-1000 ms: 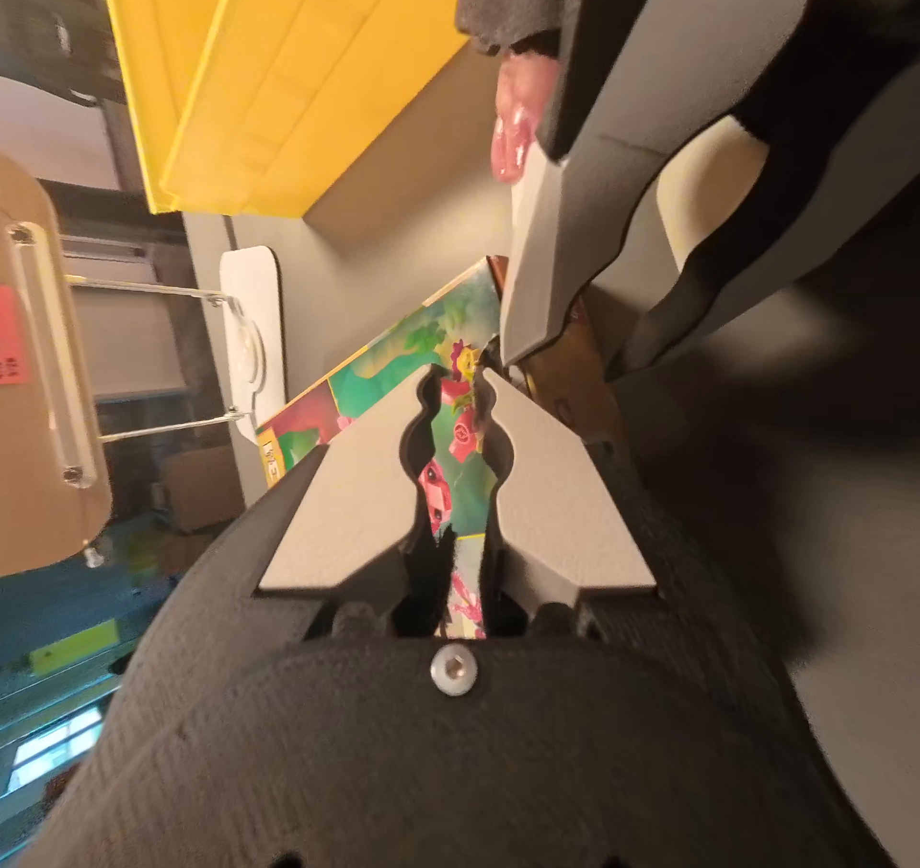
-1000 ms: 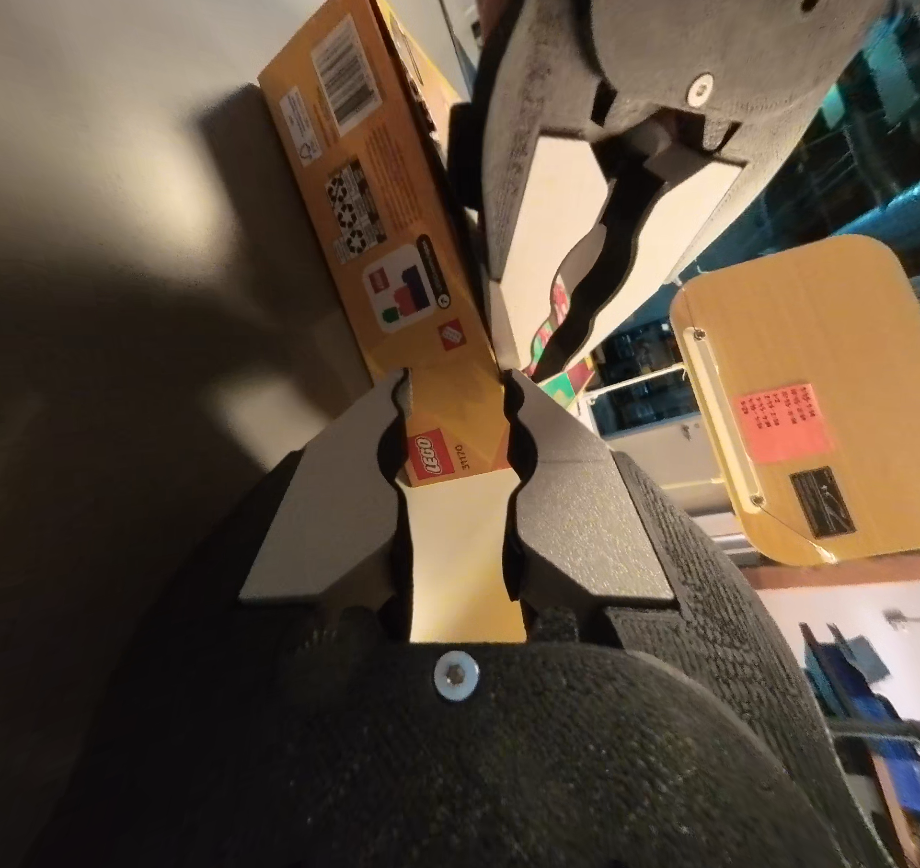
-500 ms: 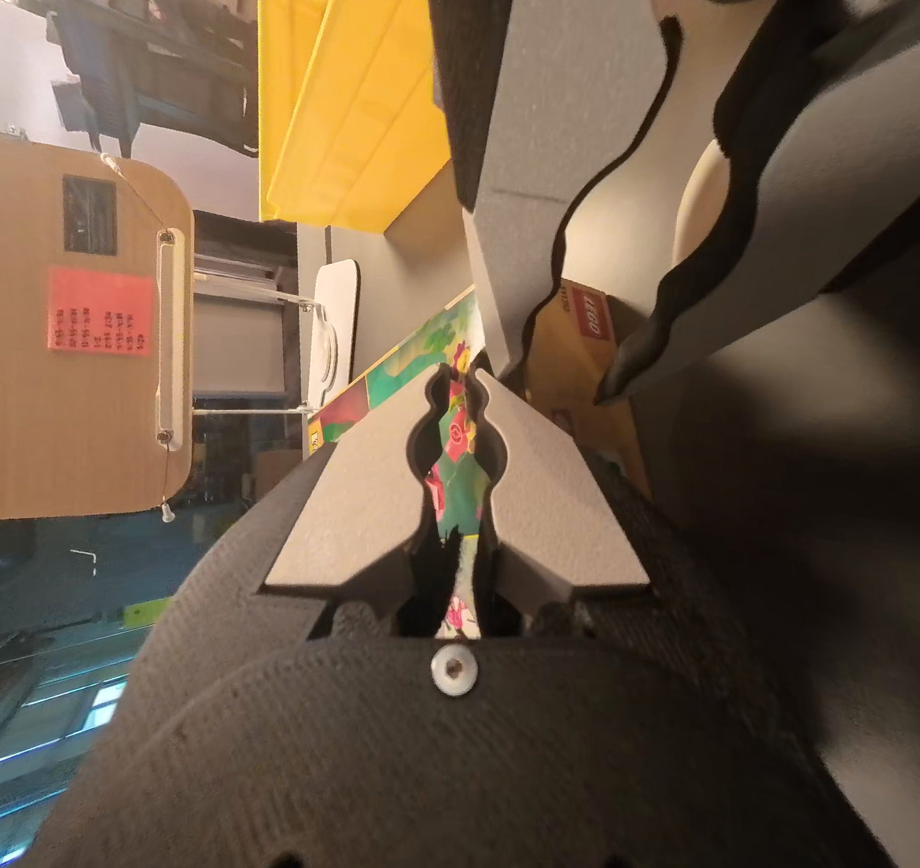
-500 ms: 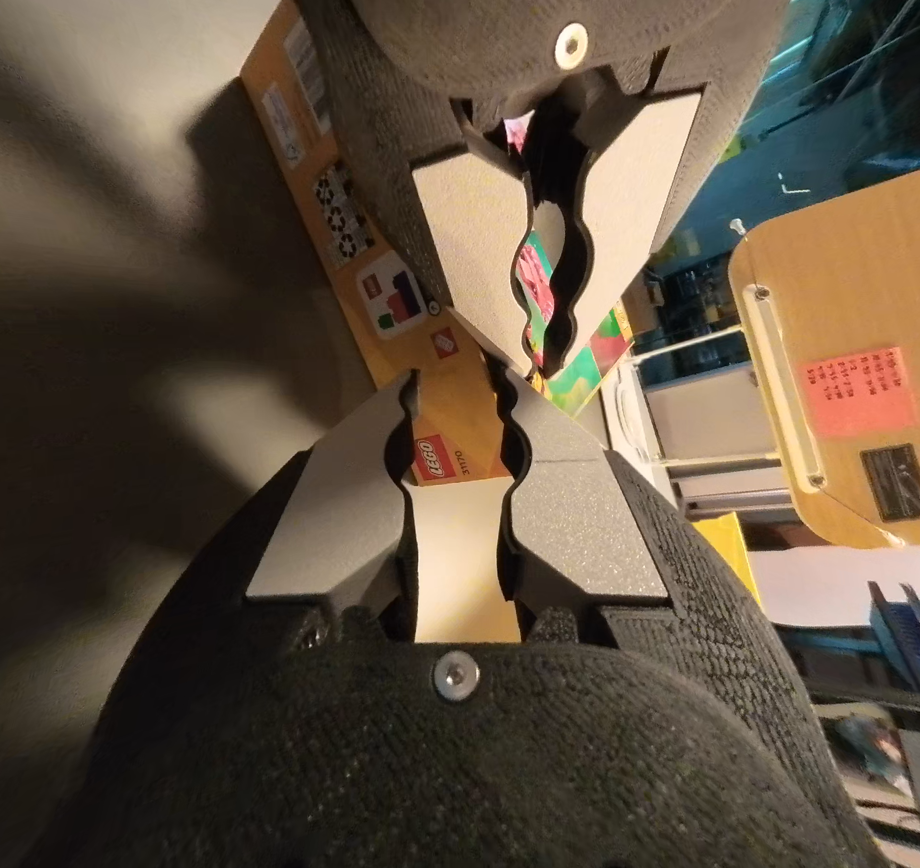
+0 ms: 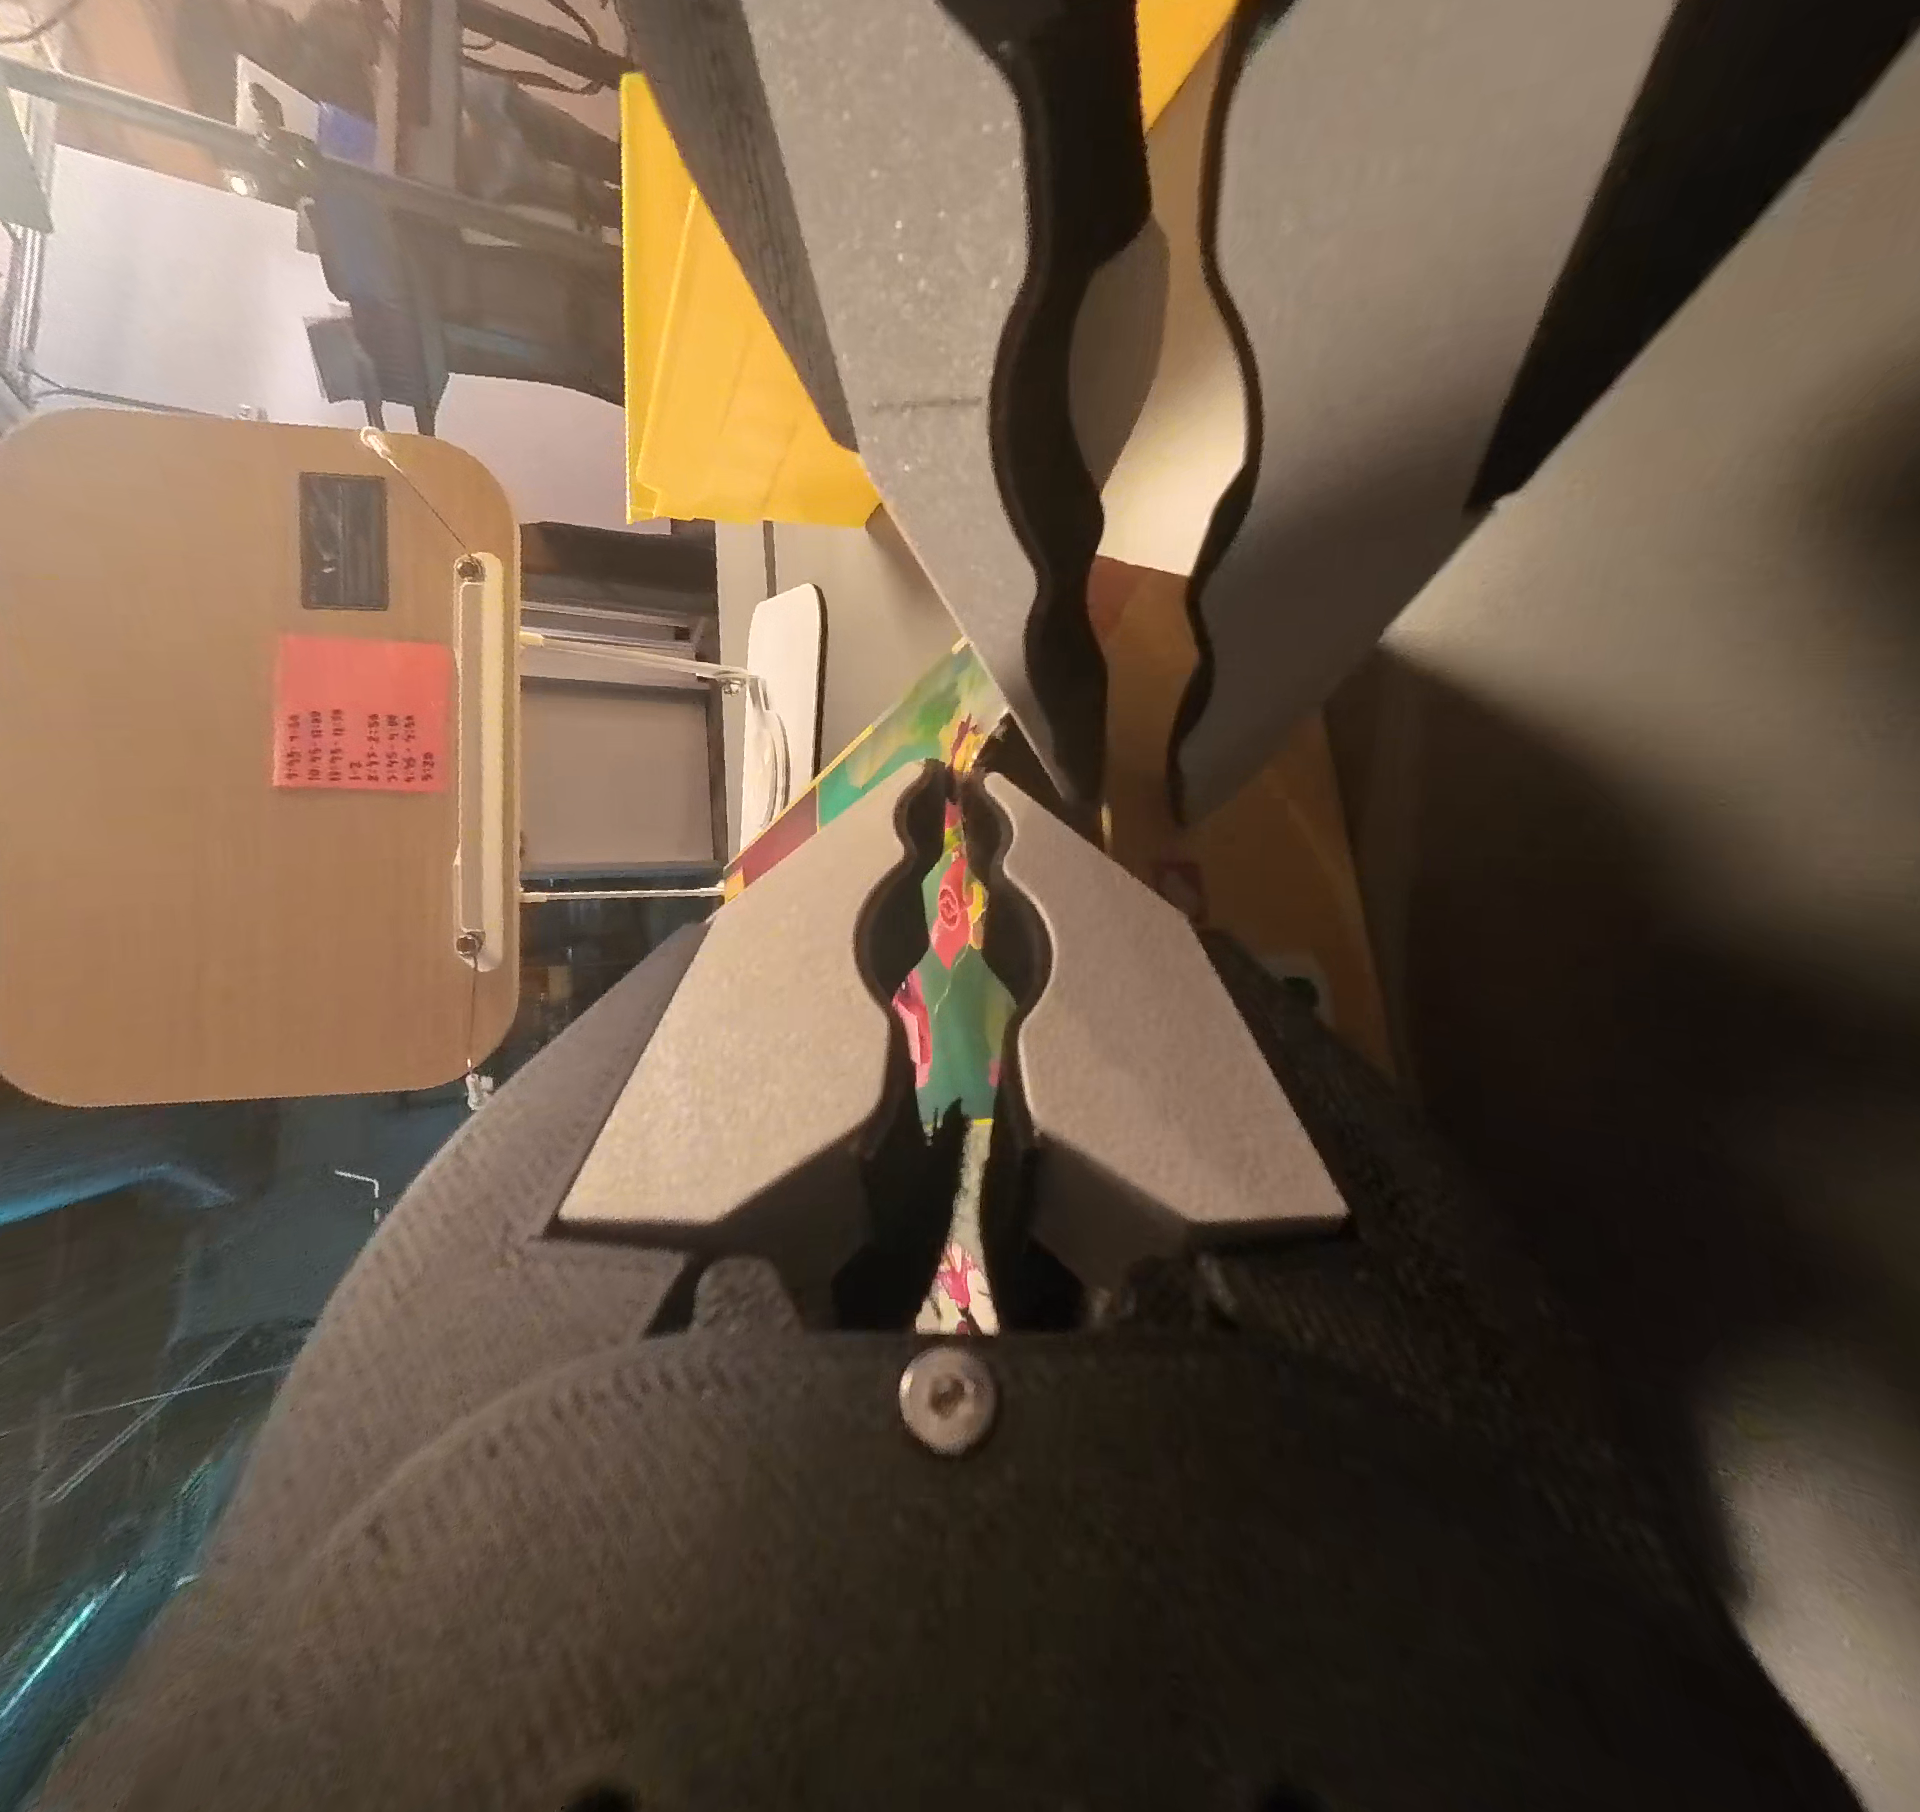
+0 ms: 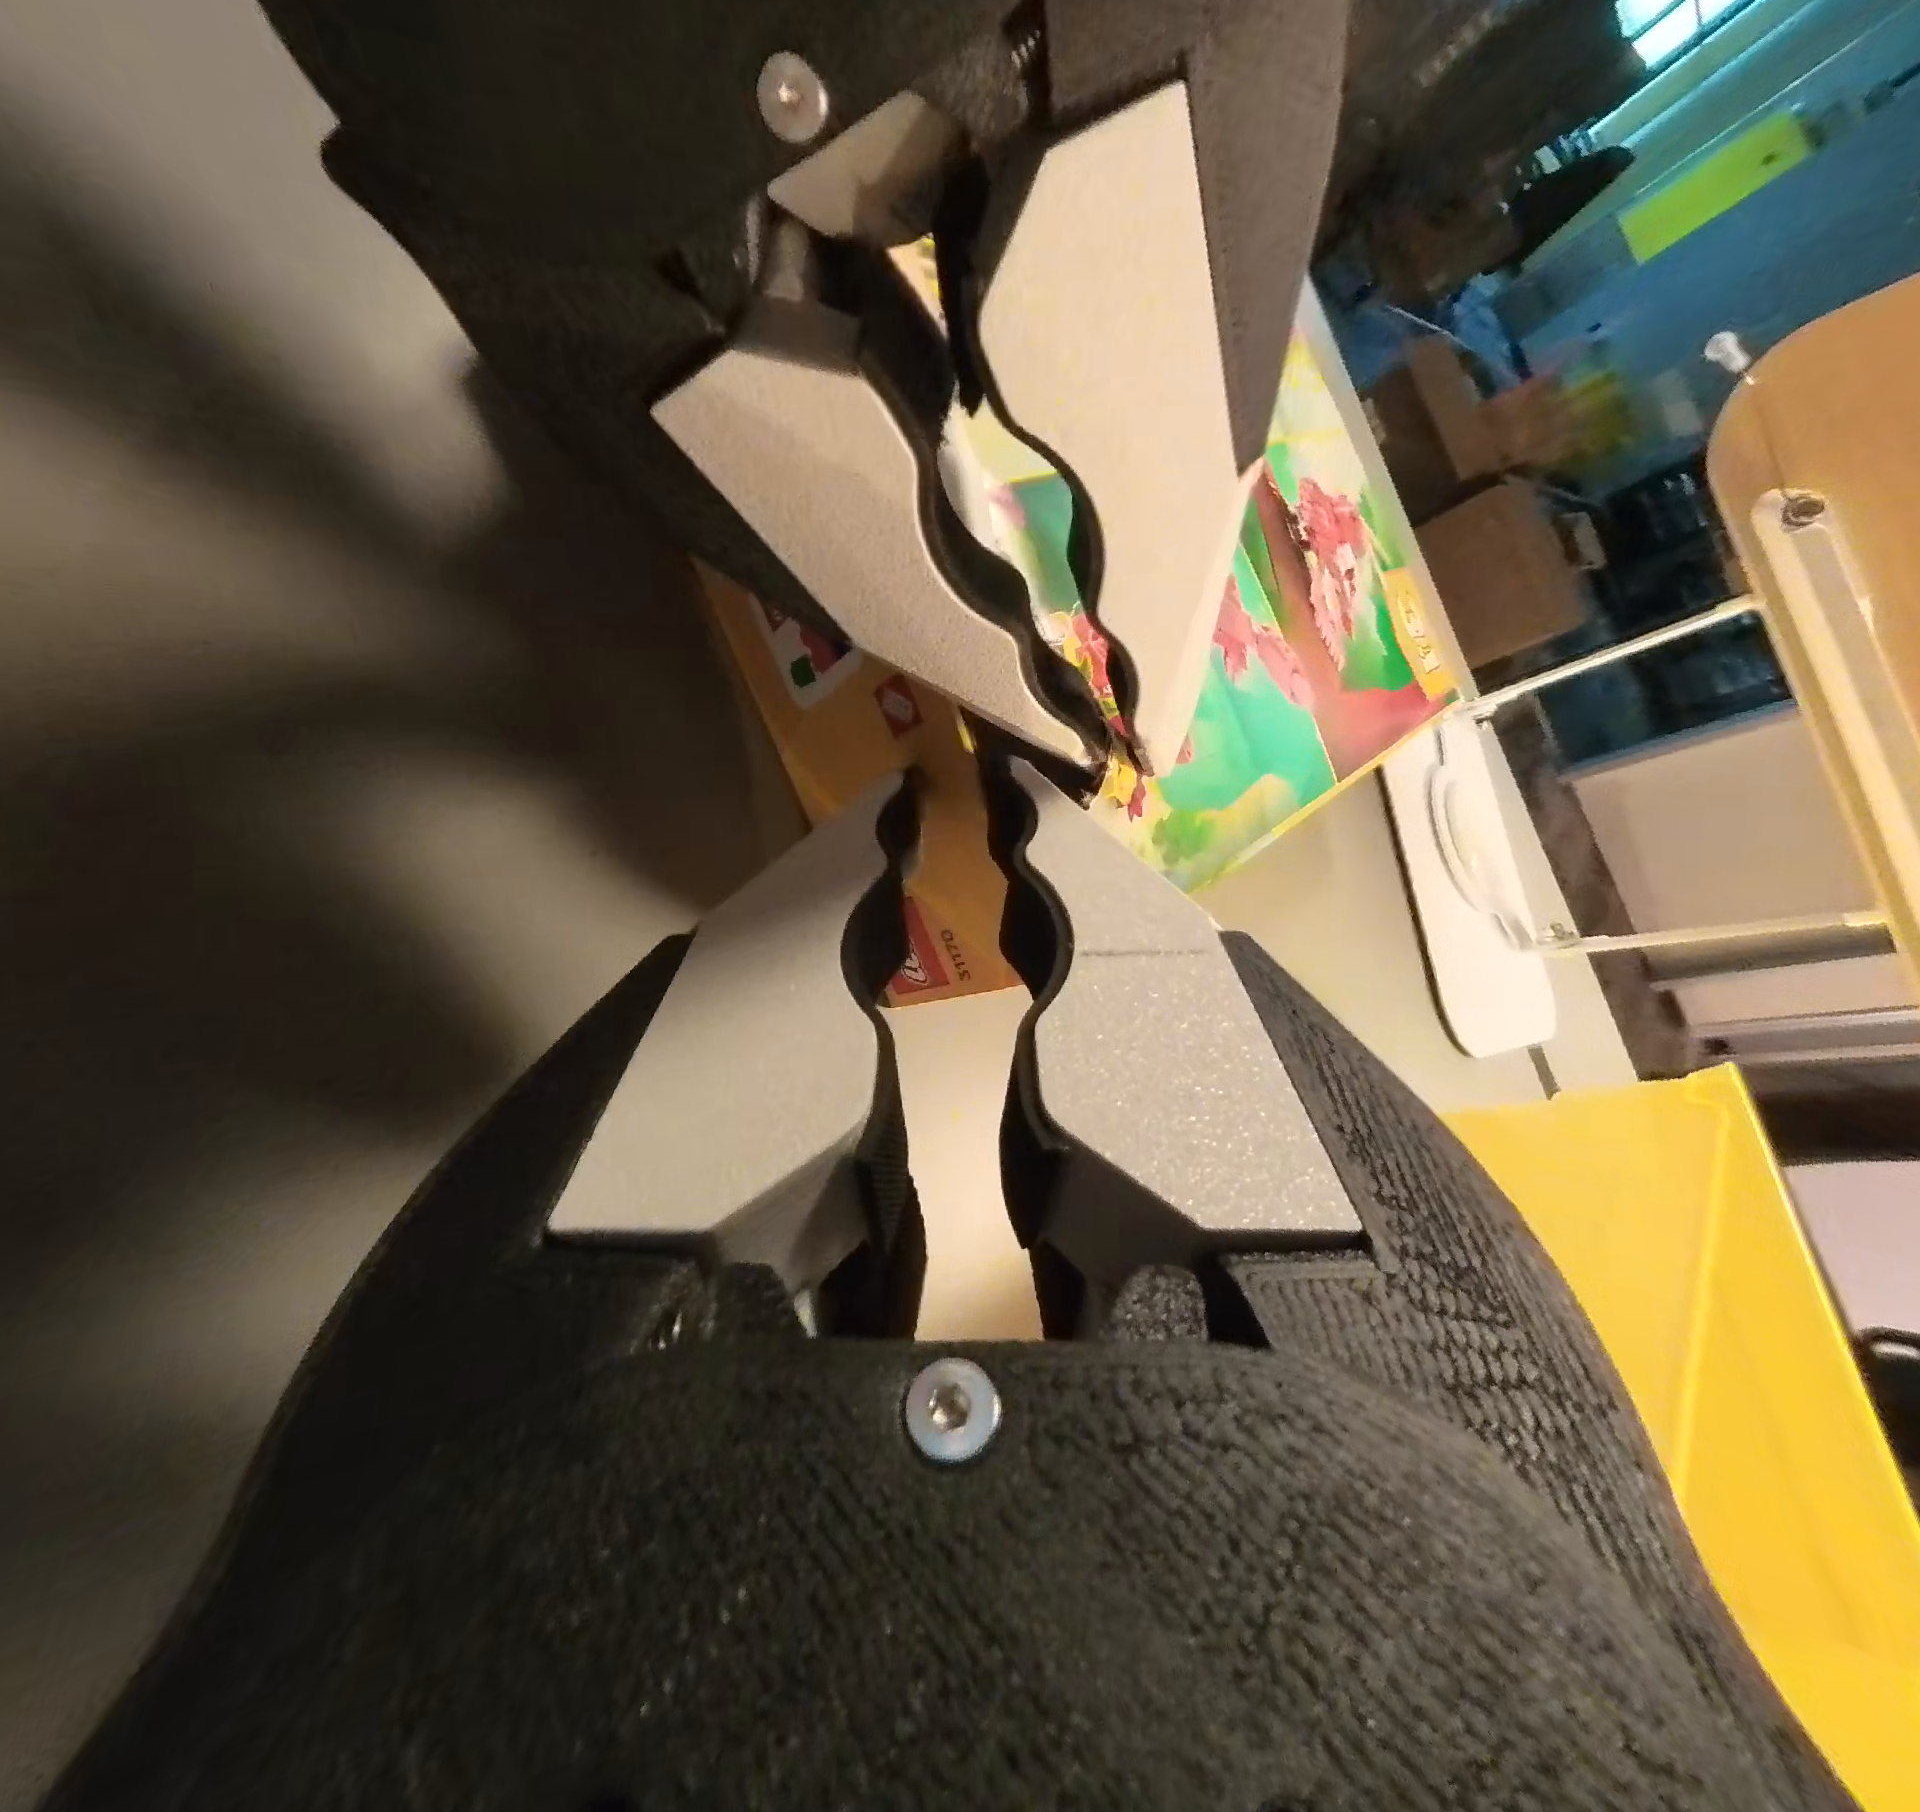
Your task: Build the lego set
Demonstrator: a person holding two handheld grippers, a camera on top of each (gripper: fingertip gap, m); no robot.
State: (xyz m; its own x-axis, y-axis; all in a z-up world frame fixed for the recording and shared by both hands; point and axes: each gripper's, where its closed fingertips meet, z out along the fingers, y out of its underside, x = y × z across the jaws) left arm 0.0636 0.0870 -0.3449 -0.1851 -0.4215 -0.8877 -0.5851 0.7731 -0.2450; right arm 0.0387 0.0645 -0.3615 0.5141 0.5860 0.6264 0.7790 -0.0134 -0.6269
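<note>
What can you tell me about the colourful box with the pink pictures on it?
The box is flat and looks like cardboard. Its front is printed in green, with pink and red shapes and a yellow border. Its narrow orange side carries small printed labels. It rests on the pale table. The left gripper has its jaws nearly together, seemingly pinching the front's corner edge. The right gripper has its jaws either side of the orange side; whether they press is unclear.

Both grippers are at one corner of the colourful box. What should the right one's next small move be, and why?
Probably close the right gripper fully on the orange end panel of the colourful cardboard toy box. Its fingers straddle that panel's edge with a gap showing between them, while the left gripper looks pinched shut at the same corner, so only one side seems gripped.
</note>
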